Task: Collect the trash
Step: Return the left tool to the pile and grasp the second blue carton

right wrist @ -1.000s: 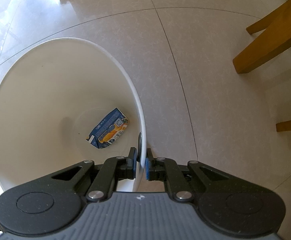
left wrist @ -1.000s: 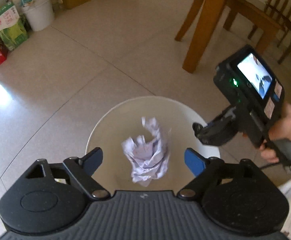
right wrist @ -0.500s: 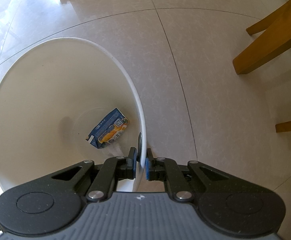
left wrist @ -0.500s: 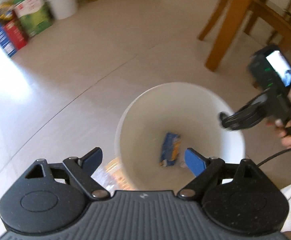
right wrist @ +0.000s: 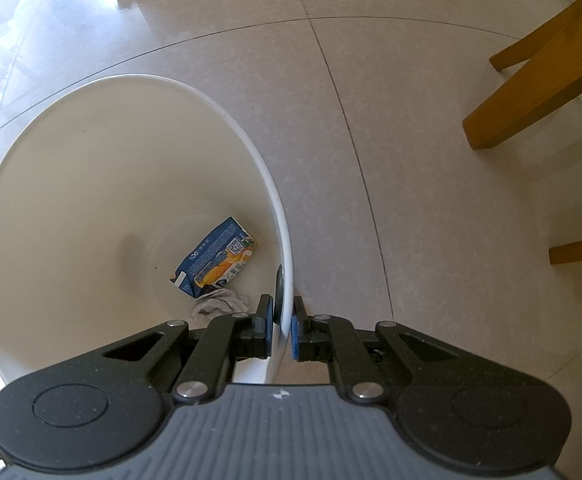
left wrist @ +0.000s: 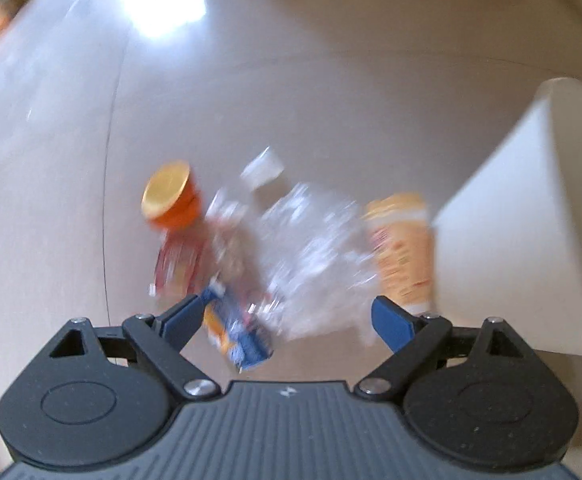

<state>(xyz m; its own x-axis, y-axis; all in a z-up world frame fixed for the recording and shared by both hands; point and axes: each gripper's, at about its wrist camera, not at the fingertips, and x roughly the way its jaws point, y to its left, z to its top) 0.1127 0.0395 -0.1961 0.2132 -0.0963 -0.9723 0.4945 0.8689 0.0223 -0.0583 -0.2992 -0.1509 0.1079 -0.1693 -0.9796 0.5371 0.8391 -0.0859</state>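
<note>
My left gripper (left wrist: 287,314) hangs open, pointing down over a blurred heap of trash on the floor. The heap holds an orange cup with a yellow lid (left wrist: 167,200), crumpled clear plastic (left wrist: 311,260), a yellow-orange packet (left wrist: 401,248), a red-and-white wrapper (left wrist: 175,264) and a blue-and-orange carton (left wrist: 235,328) near the left finger. Nothing is gripped. My right gripper (right wrist: 282,322) is shut on the rim of the white bin (right wrist: 71,200). Inside the bin lie a blue juice carton (right wrist: 215,258) and a crumpled paper ball (right wrist: 219,304).
The bin's outer wall (left wrist: 511,240) stands close on the right of the heap. Wooden furniture legs (right wrist: 531,84) stand on the tiled floor to the right of the bin. A small white scrap (left wrist: 263,168) lies behind the heap.
The paper ball fell from the left gripper into the bin and now lies beside the carton. The left gripper swung off the bin and down over the floor trash. The right gripper stayed put.
</note>
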